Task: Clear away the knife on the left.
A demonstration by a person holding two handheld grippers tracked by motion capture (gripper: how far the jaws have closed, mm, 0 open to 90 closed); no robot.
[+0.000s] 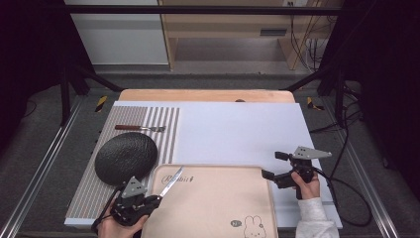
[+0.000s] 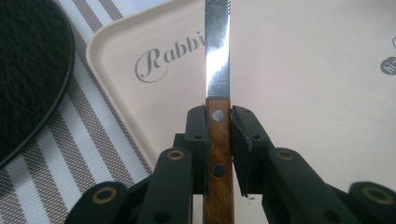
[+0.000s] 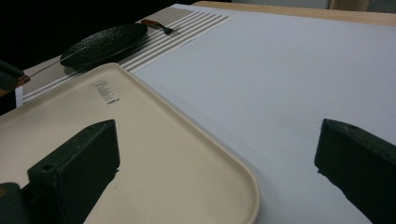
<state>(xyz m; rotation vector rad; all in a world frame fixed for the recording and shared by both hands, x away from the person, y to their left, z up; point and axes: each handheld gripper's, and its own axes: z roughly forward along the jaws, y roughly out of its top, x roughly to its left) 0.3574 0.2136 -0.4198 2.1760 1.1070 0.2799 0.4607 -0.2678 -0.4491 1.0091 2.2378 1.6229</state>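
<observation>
Wooden-handled knife (image 2: 218,140) sits pinched in my left gripper (image 1: 132,201) at lower left, so I lower it flat onto the tray (image 1: 218,208), right gripper (image 1: 292,173) spread.

I see 2 black grippers: the left gripper (image 1: 157,200) at lower left, the right gripper (image 1: 274,165) at lower right, each topped by a grey three-cornered plate, trailing black cable. Brass-ringed screws dot the jaws. A white sleeve (image 1: 316,218) shows at lower right.

The high view looks forward and down over the table (image 1: 237,129). Each gripper view rides close and low behind its own jaws — both catch the beige tray (image 2: 303,93) and the black plate (image 3: 102,42).
</observation>
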